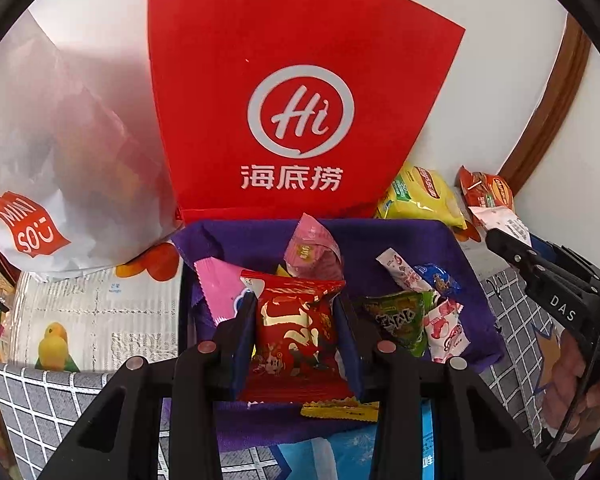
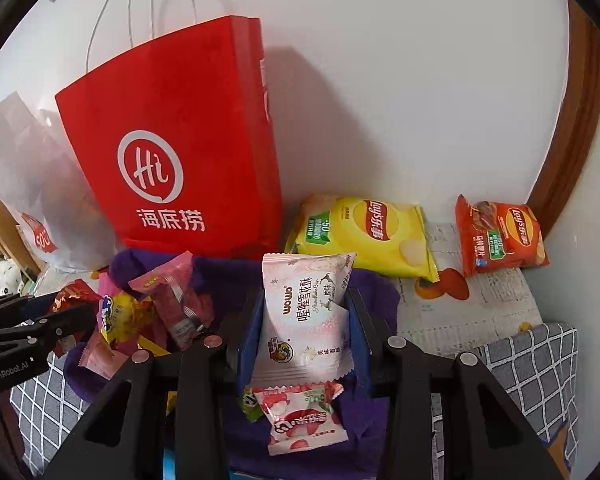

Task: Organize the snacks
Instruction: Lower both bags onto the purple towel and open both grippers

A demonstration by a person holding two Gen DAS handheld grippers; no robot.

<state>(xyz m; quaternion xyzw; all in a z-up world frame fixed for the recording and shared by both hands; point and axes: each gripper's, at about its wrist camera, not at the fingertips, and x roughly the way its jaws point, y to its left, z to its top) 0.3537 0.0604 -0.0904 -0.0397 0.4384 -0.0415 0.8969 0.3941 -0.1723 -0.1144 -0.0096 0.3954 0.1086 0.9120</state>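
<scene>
I'm holding a red packet (image 1: 296, 336) pinched between my left gripper's (image 1: 296, 340) nearly closed fingers, a pale packet (image 2: 304, 320) in my right gripper (image 2: 306, 328), both seemingly hovering over the purple basket (image 1: 476, 292).

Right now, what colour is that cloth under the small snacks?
Purple cloth, clearest in the left wrist view.

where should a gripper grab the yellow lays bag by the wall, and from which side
Grip the yellow Lay's bag at its near crimped edge, the flat seam facing the purple cloth, coming in low from the front. It lies flat with the wall behind it and the red paper bag close on its left, so those sides look blocked. The puffed middle would probably slip or crush.
</scene>
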